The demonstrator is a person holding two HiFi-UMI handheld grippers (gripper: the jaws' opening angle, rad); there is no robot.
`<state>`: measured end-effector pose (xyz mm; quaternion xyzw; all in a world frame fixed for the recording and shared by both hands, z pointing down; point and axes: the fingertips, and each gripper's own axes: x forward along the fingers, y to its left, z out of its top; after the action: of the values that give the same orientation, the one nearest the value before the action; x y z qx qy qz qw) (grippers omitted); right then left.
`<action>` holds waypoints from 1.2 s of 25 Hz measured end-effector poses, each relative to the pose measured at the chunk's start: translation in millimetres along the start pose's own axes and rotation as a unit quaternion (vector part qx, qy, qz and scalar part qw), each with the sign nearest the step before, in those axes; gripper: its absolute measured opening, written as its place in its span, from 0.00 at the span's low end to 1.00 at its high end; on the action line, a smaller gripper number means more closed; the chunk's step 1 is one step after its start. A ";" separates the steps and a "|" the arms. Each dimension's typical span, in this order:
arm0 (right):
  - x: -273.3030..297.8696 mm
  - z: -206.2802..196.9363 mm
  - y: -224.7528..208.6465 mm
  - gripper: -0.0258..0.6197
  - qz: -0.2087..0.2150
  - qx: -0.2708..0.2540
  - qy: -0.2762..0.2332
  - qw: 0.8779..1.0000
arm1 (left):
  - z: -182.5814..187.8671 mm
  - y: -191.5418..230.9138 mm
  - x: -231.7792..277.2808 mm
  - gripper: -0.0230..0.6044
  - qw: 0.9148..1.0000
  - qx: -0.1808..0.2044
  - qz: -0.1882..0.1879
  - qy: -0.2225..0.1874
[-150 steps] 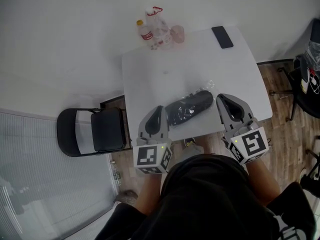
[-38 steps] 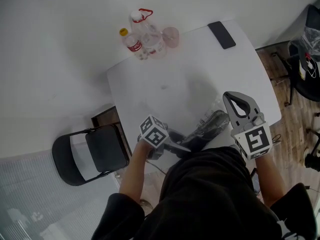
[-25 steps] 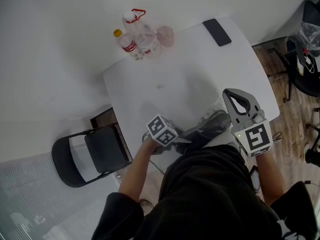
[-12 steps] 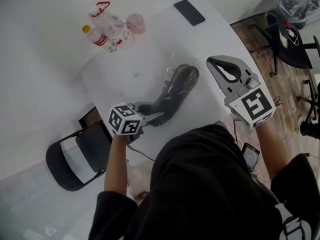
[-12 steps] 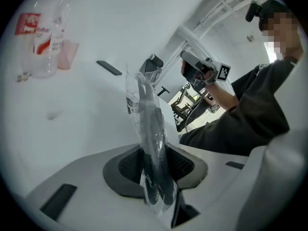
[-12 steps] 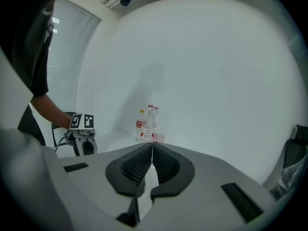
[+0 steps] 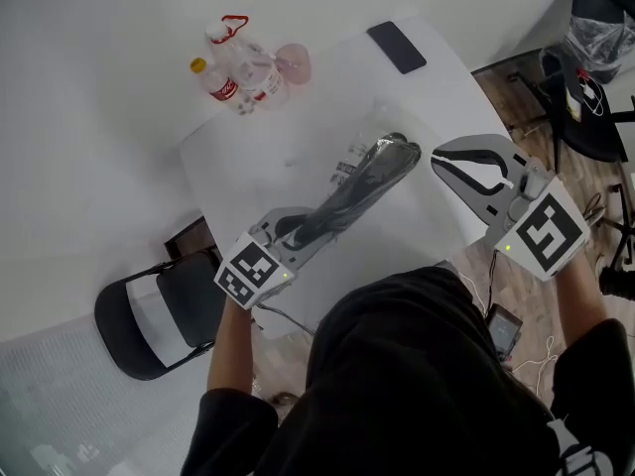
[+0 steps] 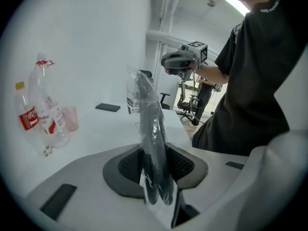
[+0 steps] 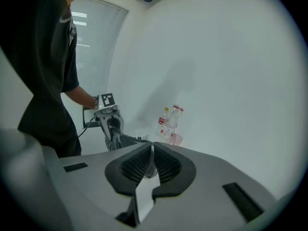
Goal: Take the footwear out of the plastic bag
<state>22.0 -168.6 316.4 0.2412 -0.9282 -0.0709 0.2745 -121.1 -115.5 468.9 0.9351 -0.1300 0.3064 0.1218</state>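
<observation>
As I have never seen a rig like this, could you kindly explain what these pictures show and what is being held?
There is no robot: a person holds a hand-held claw in each hand. One picture comes from a camera on the person's head, looking down. The other two come from cameras riding on each claw, looking along its jaws. On the white table stand two bottles and a pink cup, with a dark phone lying nearby. The left claw is clamped on dark footwear still inside a clear plastic bag, held up off the table. The right claw is shut close to the bag's far end; whether it pinches the film I cannot tell.
</observation>
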 end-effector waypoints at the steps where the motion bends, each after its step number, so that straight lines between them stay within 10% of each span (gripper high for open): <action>1: 0.4 1.0 1.9 0.07 0.008 -0.011 0.004 1.000 | 6.0 -1.5 -3.9 0.25 1.000 0.011 0.003 -0.010; 9: -15.5 14.8 -7.9 0.07 0.011 -0.058 0.004 0.998 | 30.6 -16.9 -38.2 0.25 0.991 0.105 0.005 -0.078; 14: -10.0 6.6 5.7 0.30 0.044 -0.112 0.047 0.992 | 30.3 -19.2 -40.5 0.25 0.990 0.118 0.006 -0.080; 30: -9.8 13.3 6.9 0.30 0.045 -0.204 0.036 0.977 | 29.5 -16.9 -44.0 0.25 0.987 0.133 0.028 -0.080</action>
<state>19.0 -157.8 302.4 0.1409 -0.8936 -0.2374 0.3540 -134.0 -101.3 416.7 0.9605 -0.1236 0.2481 -0.0233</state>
